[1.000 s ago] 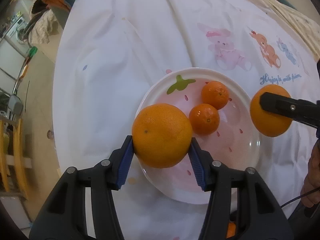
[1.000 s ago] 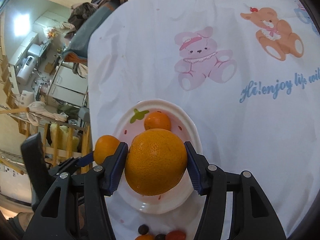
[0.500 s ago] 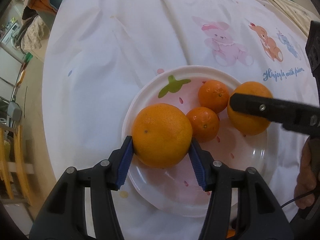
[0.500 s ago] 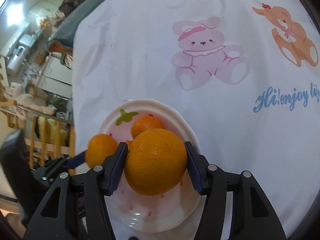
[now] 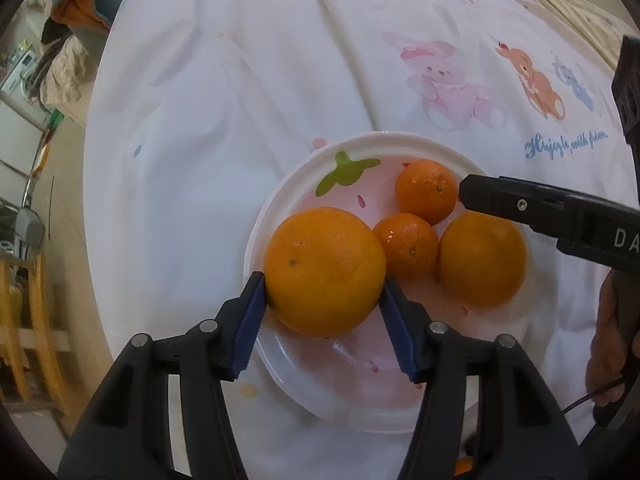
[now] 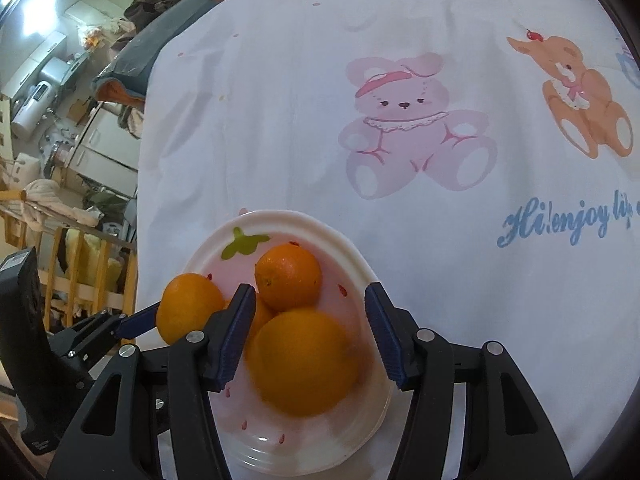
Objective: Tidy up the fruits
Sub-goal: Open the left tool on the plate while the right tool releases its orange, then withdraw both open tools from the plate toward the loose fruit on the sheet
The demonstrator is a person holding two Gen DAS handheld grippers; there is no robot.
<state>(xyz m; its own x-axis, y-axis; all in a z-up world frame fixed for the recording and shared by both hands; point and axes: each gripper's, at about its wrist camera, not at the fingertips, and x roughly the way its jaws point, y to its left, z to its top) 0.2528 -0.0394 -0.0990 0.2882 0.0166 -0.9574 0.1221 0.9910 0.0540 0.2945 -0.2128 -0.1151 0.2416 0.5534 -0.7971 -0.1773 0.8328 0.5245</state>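
A white plate (image 5: pixel 360 400) with a strawberry print holds two small mandarins (image 5: pixel 426 190) (image 5: pixel 406 246). My left gripper (image 5: pixel 324 280) has its blue pads against the sides of a large orange (image 5: pixel 324 272) over the plate's left rim, and its jaws are opening. A second large orange (image 5: pixel 482 260) lies in the plate at the right, beside the mandarins. In the right wrist view this orange (image 6: pixel 304 360) looks blurred. It sits below my right gripper (image 6: pixel 309 288), whose pads stand clear of it. The left-held orange (image 6: pixel 188 308) shows at the left there.
A white cloth (image 5: pixel 240 100) printed with bears covers the round table. The table's edge curves down the left, with wooden chair frames (image 5: pixel 24 320) and room clutter beyond. A person's hand (image 5: pixel 612 344) is at the right edge.
My right gripper carried its orange over the plate and let it go, so it now lies beside the mandarins. The left gripper has stayed put with its orange.
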